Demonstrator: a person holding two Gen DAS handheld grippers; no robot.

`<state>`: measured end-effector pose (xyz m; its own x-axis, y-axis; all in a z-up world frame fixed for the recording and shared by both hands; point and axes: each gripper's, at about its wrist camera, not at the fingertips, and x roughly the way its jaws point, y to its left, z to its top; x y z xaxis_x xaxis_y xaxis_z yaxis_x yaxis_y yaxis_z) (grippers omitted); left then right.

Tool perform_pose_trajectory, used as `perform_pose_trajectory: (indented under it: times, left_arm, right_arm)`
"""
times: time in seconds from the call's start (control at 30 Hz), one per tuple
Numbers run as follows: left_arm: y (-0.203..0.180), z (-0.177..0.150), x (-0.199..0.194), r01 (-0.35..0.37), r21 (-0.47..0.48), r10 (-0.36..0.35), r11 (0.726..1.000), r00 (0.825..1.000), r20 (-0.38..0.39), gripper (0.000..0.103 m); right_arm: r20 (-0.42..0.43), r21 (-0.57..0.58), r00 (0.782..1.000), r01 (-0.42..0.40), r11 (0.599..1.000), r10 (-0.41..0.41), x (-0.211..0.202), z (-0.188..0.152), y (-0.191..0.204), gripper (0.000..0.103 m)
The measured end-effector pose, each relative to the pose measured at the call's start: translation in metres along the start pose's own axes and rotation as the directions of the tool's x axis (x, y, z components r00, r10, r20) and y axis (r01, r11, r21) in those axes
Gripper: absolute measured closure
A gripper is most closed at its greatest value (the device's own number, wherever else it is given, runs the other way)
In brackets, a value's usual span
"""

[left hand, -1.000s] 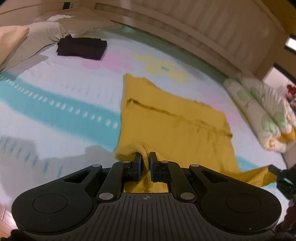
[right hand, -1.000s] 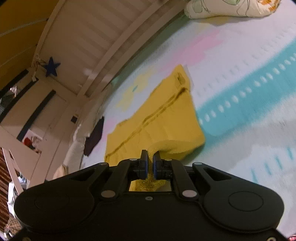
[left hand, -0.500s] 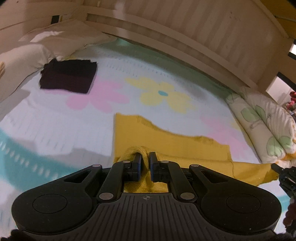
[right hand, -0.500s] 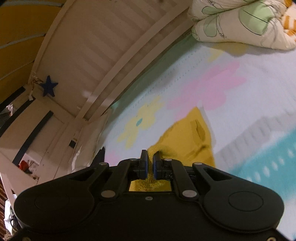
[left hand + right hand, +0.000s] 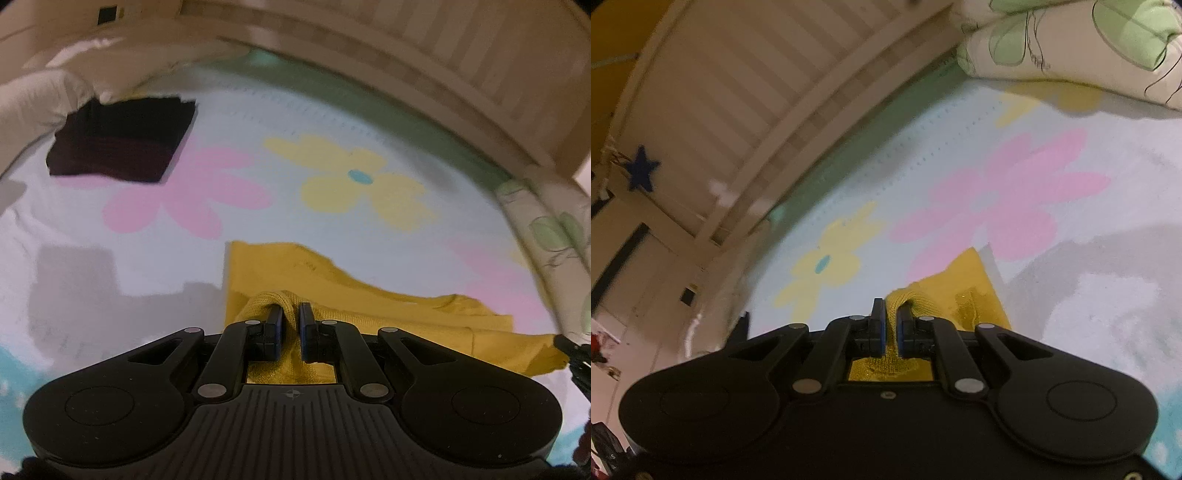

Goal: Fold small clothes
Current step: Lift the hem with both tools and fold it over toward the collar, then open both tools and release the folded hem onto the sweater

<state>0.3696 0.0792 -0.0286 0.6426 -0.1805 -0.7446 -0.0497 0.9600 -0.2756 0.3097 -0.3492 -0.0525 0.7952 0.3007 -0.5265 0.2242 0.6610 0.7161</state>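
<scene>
Yellow knit garment (image 5: 369,306) gripped at two edges on a flower-print bed sheet (image 5: 258,110).

Left tool (image 5: 291,325): clenched on a bunched hem of the yellow knit garment, lower centre of frame; the cloth spreads rightward across the sheet to the right tool's black tip (image 5: 565,345) at the right edge. Right tool (image 5: 891,328): clenched on another fold of the same garment (image 5: 964,291), lower centre. Sheet: pale, with pink flower (image 5: 184,195) and yellow flower (image 5: 354,177) prints and a teal band at lower left. Folded dark cloth (image 5: 122,140), upper left, well apart. White pillow (image 5: 37,96) beside it. Floral quilt (image 5: 1071,44), upper right. Slatted wooden bed rail (image 5: 738,92) along the top; blue star (image 5: 642,168) at left.
</scene>
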Motion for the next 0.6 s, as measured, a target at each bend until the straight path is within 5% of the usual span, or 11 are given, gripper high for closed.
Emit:
perform_pose_trajectory:
  times: [0.43, 0.57, 0.6]
  left_arm:
    - [0.011, 0.007, 0.056, 0.011, -0.010, -0.012, 1.000, 1.000, -0.013, 0.091]
    - [0.024, 0.011, 0.063, 0.050, -0.047, -0.051, 0.998, 0.998, -0.029, 0.068]
    - [0.025, 0.012, 0.062, 0.050, -0.049, -0.052, 0.998, 0.998, -0.027, 0.064]
  right_arm:
    - [-0.052, -0.039, 0.993, 0.105, 0.994, -0.107, 0.050, -0.007, -0.015, 0.088]
    - [-0.036, -0.041, 0.992, 0.119, 0.992, -0.121, 0.052, -0.007, -0.018, 0.080]
    - [-0.026, -0.046, 0.993, 0.118, 0.992, -0.119, 0.050, -0.007, -0.018, 0.070]
